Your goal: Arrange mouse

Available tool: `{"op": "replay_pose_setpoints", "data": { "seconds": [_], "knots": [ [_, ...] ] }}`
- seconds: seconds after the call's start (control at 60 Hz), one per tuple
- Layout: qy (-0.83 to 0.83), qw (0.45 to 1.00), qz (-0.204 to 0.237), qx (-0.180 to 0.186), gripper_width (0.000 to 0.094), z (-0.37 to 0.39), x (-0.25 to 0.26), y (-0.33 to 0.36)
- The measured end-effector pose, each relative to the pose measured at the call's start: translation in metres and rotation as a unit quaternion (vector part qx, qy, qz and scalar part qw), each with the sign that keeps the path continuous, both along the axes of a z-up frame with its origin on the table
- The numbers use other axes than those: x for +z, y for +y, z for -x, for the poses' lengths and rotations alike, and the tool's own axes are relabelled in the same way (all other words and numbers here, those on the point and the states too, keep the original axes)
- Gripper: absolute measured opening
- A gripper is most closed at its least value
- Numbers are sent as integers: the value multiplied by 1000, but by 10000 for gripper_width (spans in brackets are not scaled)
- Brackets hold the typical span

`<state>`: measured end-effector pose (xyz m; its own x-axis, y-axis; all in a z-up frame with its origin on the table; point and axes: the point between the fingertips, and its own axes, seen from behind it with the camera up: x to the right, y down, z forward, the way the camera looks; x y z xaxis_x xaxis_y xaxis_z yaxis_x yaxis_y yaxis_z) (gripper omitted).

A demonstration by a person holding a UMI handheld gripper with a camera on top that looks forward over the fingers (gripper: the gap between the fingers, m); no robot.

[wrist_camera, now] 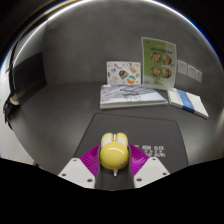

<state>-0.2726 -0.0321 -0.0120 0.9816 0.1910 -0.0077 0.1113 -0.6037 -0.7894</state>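
Item: mouse (pixel 113 152), yellow-green, rounded, with a paler strip along its top. Location: between the two purple pads (pixel 93 160) of the gripper (pixel 114 168), at the near end of a dark mat (pixel 160 135) that is laid on the grey surface (pixel 60 110). Whether the mouse is lifted or resting on the mat cannot be told.

Jaws: closed in against both flanks of the mouse, with no gap to be seen at either side; the mouse is judged to be grasped.

Other entries: a stack of papers or booklets (pixel 132 95) beyond the mat; a second booklet (pixel 189 102) just beside it; two printed cards, one smaller (pixel 123 73) and one larger (pixel 159 59), propped upright against the wall behind; a dark object (pixel 22 72) well apart to one side, not identifiable.

Step in hand, as judged: the mouse is being carried or positioned on the mat.

Handling notes: the shell is smooth and curved, so a slip forward out of the pads is to be guarded against; the grip should be kept level and steady. The mouse is best lowered flat onto the mat, squared to the mat's edges, and released only once its underside is fully supported. The papers beyond should be kept clear of.
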Motion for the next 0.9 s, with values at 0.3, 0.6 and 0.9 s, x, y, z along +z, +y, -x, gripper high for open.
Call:
{"op": "replay_pose_setpoints", "data": {
  "seconds": [0.3,0.6,0.9],
  "knots": [
    [19,1000,-4,12,376,2,0,4],
    [1,999,-30,25,619,0,2,5],
    [59,995,-24,81,842,-52,32,-46]
  ]
}}
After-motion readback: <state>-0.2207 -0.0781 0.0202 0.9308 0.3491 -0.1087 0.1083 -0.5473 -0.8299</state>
